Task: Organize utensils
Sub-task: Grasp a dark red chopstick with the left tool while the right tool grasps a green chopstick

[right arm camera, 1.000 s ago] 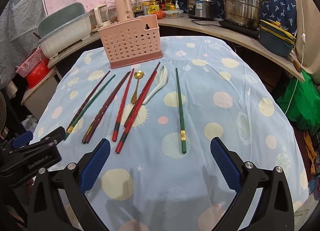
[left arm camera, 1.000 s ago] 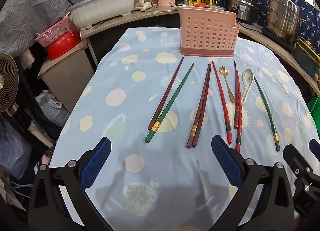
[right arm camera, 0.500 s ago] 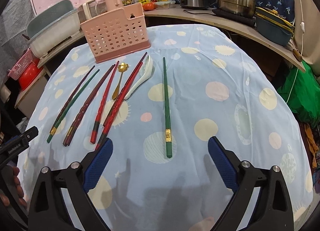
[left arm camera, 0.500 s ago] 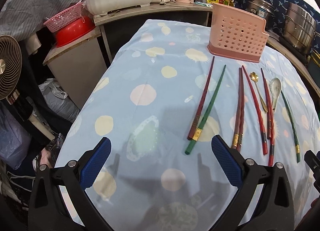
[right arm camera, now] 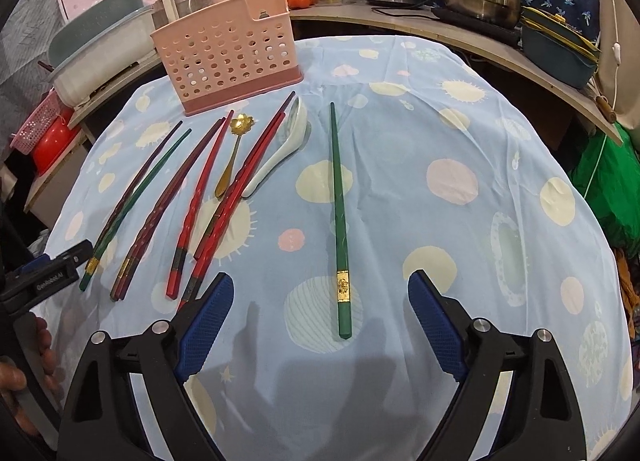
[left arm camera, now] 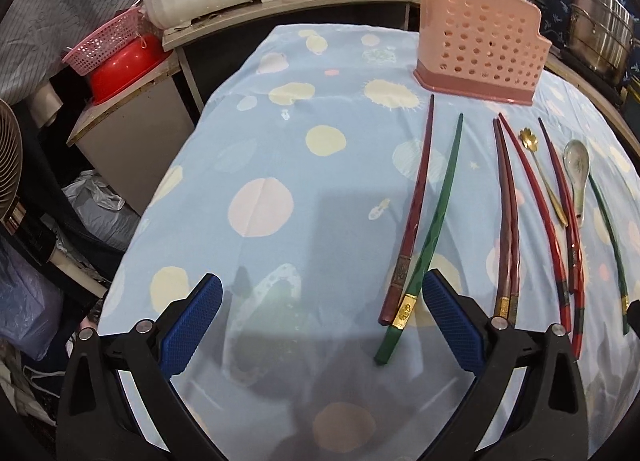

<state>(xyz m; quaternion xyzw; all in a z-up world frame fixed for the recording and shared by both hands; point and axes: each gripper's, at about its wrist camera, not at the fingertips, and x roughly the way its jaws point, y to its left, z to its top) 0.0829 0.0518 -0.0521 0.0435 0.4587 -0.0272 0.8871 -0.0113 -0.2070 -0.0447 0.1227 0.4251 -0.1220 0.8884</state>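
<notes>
Left gripper (left arm camera: 318,321): black angular plastic arms, each carrying a blue pad with fine cross-hatched texture; two round silver screws per arm. Right gripper (right arm camera: 320,321): identical build, black arms, blue textured pads (right arm camera: 206,325), silver screw heads behind each pad. In the right wrist view the left unit's black side bears white lettering, partly legible as "GenRobot.AI"

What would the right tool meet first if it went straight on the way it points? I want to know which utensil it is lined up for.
Most likely the lone green chopstick, whose near end lies between the closing, still empty fingers of the right tool; depth is hard to judge, so it might reach the tablecloth first.
</notes>
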